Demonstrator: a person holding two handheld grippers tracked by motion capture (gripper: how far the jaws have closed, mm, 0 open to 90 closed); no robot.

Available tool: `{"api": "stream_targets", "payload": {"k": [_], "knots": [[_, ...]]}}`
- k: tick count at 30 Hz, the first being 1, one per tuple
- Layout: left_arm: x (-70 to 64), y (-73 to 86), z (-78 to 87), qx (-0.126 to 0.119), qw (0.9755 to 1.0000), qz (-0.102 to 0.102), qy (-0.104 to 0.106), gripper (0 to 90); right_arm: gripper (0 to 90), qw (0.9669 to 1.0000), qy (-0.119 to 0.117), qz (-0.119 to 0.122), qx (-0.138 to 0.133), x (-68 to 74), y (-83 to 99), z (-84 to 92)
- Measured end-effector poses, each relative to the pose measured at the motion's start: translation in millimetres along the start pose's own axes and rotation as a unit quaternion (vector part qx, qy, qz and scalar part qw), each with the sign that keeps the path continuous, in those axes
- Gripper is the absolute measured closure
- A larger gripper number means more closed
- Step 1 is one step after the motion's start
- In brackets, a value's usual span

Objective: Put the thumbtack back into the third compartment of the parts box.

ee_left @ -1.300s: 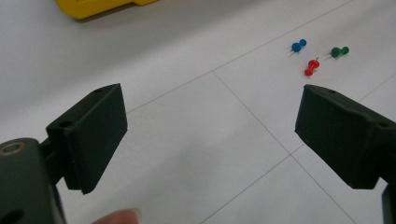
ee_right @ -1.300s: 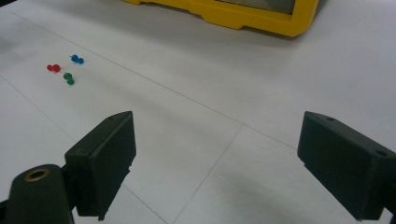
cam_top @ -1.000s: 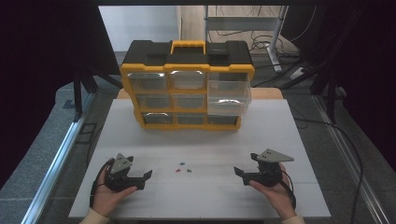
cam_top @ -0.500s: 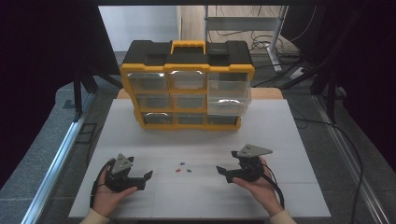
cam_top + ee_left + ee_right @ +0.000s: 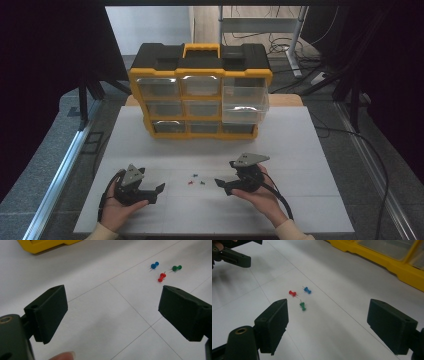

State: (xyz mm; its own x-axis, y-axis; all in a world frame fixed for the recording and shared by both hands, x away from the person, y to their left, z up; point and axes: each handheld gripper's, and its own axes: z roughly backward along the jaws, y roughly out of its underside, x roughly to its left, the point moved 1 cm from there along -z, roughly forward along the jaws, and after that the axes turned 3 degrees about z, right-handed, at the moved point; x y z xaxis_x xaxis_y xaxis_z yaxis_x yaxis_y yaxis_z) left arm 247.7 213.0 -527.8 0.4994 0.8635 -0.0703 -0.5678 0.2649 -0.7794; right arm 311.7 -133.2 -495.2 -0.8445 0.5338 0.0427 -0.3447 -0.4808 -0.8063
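Red pushpin [image 5: 292, 293]; blue pushpin [image 5: 307, 290]; green pushpin [image 5: 303, 306]; all three with thin silver-grey pins; tabletop [image 5: 300, 150] white, ruled with faint grey grid lines; organiser case [image 5: 200, 90] yellow frame, black lid panels, yellow handle; drawers [image 5: 244, 102] clear, colourless; left gripper [image 5: 152, 189] black, grey plate on top; right gripper [image 5: 223, 184] black, grey plate on top; jaw pads matt black; brass-coloured screw ring at jaw base in both gripper views; floor grey, speckled.
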Motion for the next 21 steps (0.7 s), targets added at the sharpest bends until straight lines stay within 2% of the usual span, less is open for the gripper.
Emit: {"api": "stream_targets", "payload": {"k": [8,13,21], "knots": [[0.6,0.5,-0.9,0.003,1.0,0.001,-0.001,9.3,18.6,0.9997,-0.019,0.012,0.01,3.8,-7.1,-23.2],[0.3,1.5,-0.1,0.003,1.0,0.002,-0.002,9.3,19.5,0.9989,-0.03,0.022,0.029,11.4,-11.6,-39.6],[-1.0,0.9,-3.0,0.008,1.0,-0.002,0.001,9.3,21.3,0.9974,-0.028,0.029,0.06,14.6,-13.5,-61.9]]}}
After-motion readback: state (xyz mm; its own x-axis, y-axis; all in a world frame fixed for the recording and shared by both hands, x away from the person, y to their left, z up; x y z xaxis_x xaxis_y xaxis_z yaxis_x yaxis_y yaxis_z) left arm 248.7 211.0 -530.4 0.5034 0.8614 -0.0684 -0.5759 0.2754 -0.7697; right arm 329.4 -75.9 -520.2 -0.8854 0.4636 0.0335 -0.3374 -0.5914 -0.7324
